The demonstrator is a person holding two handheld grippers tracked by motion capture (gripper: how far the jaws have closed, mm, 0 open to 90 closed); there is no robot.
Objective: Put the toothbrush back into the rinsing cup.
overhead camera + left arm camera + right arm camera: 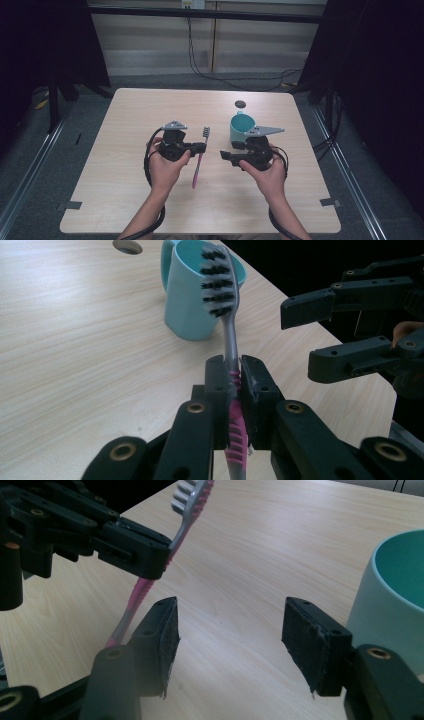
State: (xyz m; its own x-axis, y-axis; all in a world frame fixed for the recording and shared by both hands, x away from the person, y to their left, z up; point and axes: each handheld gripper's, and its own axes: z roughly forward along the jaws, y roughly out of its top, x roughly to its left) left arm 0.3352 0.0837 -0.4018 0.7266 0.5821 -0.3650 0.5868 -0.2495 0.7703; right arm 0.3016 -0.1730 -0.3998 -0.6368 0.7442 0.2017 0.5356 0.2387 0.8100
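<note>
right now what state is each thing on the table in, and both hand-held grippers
toothbrush: clamped at the neck, lifted, bristle end pointing toward the cup
teal cup: upright on the table, empty as far as its inside shows
left hand-held gripper: shut on the toothbrush
right hand-held gripper: open, nothing between its jaws, beside the cup
table: round dark hole beyond the cup

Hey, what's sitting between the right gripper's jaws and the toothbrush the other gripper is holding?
Nothing: in the high view only bare table separates the right gripper from the toothbrush clamped in the left gripper.

One toothbrush [200,157], one teal cup [240,127], two grippers, one table [125,165].
</note>
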